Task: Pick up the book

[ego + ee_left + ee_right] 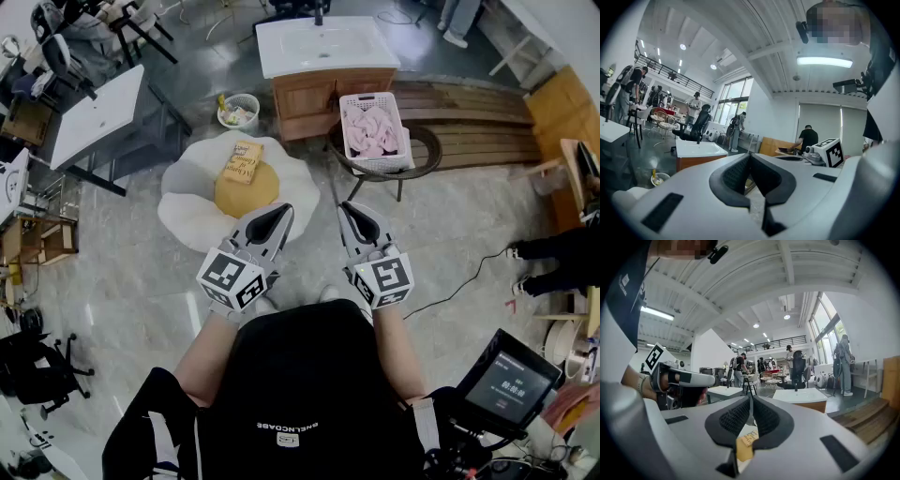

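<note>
Dark shirt fills the lower middle of the head view, and two forearms reach up from it to the tools. The left tool has its black pads pressed together at the tips with nothing between them, as its own view confirms. The right tool is likewise pressed shut and empty. Both sit side by side at frame centre, each with its marker cube toward the person.

Just above the left tool lies a white, egg-shaped floor cushion with a round yellow centre. The book lies flat on the upper edge of that yellow centre, apart from both tools.

Farther up are a small white bin, a wooden cabinet with a white sink top, and, to its right, a white basket of pink cloth. A white table stands at upper left.
</note>
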The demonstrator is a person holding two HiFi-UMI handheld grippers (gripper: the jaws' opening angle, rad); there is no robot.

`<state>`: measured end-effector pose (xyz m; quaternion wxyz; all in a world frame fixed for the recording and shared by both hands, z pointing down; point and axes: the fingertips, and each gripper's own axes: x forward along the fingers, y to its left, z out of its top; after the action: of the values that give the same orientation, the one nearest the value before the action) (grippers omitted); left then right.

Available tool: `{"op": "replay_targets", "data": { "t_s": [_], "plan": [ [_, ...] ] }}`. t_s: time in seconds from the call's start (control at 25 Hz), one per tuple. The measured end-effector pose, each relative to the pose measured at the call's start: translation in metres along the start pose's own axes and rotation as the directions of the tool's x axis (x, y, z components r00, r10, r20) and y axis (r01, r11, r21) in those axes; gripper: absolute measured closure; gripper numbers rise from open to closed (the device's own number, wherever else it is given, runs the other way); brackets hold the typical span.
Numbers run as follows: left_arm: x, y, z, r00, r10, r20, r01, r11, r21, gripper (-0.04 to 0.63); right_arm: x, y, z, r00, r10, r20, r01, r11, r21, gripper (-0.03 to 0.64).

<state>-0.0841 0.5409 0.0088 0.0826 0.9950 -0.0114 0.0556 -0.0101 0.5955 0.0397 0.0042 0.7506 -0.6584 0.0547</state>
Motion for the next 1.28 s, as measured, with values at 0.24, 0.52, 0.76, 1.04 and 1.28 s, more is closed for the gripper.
{"op": "replay_targets", "data": {
  "t_s": [0.24,0.52,0.76,1.04,1.28],
  "plan": [
    [0.007,-0.012,-0.008,1.000,0.025,-0.011,-0.025,1.000,0.000,0.581,-0.009,-0.013,-0.001,1.000,0.019,0.013,-0.019,1.000,0.019,0.575],
    [0.026,-0.031,-0.013,0.997,0.076,-0.026,-0.076,0.997,0.005,0.581,-0.020,-0.029,0.004,0.996,0.085,0.042,-0.085,0.996,0.012,0.574],
    [0.038,-0.042,-0.017,0.988,0.143,-0.050,-0.144,0.990,-0.008,0.581,-0.029,-0.047,0.003,0.990,0.136,0.031,-0.137,0.989,0.054,0.574],
    [0.038,-0.037,-0.032,0.981,0.182,-0.067,-0.184,0.983,-0.026,0.581,-0.024,-0.051,-0.007,0.986,0.165,0.022,-0.166,0.984,0.071,0.574],
    [0.041,-0.017,-0.039,0.980,0.184,-0.070,-0.187,0.981,-0.043,0.581,-0.008,-0.060,-0.014,0.988,0.151,0.008,-0.151,0.984,0.090,0.574]
  ]
}}
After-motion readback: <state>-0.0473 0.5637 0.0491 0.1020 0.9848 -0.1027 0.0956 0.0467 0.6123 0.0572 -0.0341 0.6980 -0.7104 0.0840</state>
